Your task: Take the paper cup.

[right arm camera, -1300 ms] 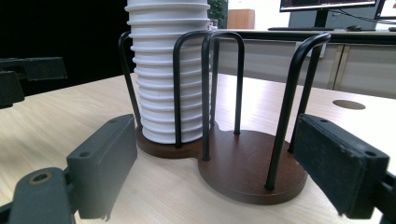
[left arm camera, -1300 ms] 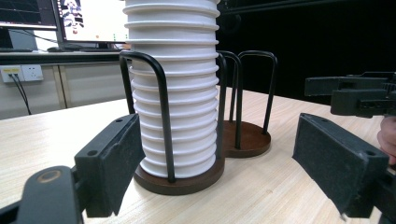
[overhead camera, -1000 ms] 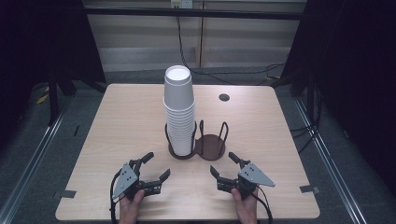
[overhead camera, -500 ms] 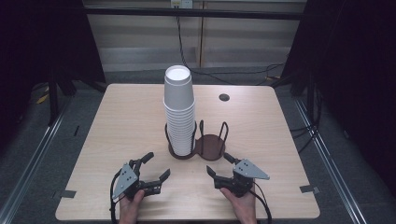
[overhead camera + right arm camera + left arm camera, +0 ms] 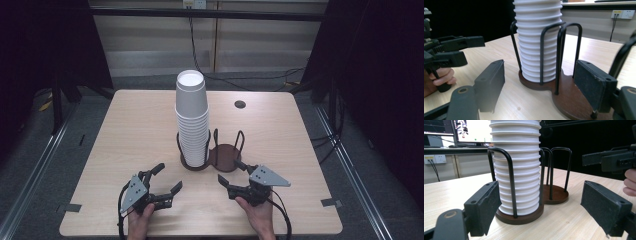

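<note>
Nothing is started: my left claw and right claw hover spread before the cup stack in its holder, untouched.

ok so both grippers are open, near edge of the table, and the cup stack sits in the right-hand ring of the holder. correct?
Not quite. The stack of white cups sits in the left-hand ring of the holder; the right-hand ring is empty, as the high view shows. The rest holds: the left gripper and right gripper are both open, near the table's near edge.
</note>
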Motion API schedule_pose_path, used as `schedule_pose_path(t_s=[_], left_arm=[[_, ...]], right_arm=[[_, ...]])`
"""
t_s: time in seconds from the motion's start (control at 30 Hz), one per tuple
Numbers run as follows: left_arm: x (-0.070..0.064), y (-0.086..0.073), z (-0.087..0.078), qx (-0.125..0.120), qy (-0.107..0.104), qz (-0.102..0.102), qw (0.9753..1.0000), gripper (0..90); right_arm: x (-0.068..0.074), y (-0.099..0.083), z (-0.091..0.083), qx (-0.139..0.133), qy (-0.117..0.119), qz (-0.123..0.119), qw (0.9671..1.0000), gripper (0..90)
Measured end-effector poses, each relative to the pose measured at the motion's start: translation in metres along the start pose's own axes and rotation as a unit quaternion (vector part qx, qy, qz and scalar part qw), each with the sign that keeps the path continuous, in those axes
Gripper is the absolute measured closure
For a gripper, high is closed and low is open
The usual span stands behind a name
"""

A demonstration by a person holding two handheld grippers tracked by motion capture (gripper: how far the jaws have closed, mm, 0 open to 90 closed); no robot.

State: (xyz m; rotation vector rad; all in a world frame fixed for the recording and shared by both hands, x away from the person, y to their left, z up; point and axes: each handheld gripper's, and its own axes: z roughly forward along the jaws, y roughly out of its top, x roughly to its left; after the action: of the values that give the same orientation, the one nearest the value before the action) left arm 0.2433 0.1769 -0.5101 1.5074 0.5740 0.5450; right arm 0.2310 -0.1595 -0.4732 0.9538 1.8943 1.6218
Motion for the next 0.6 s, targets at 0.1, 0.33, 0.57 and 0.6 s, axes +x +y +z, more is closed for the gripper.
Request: schedule_pose_path(t_s=[0.1,0.33,0.57,0.6], left_arm=[[0.0,0.0,0.0,0.0,0.0,0.001,1.0,15.7],[0.001,0.0,0.0,0.001,0.0,0.003,1.0,15.7],[0.0,0.0,0.0,0.0,0.0,0.0,1.0,15.7],[0.001,0.0,0.0,0.001,0.001,0.005,1.0,15.7]], right_arm=[[0.0,0.005,0.001,0.002,0.004,-0.001,1.0,24.3],[0.001,0.021,0.003,0.014,0.032,0.013,0.9993,20.2],[0.001,0.035,0.006,0.025,0.054,0.018,0.9981,20.3],[0.001,0.037,0.007,0.026,0.052,0.017,0.9981,20.4]])
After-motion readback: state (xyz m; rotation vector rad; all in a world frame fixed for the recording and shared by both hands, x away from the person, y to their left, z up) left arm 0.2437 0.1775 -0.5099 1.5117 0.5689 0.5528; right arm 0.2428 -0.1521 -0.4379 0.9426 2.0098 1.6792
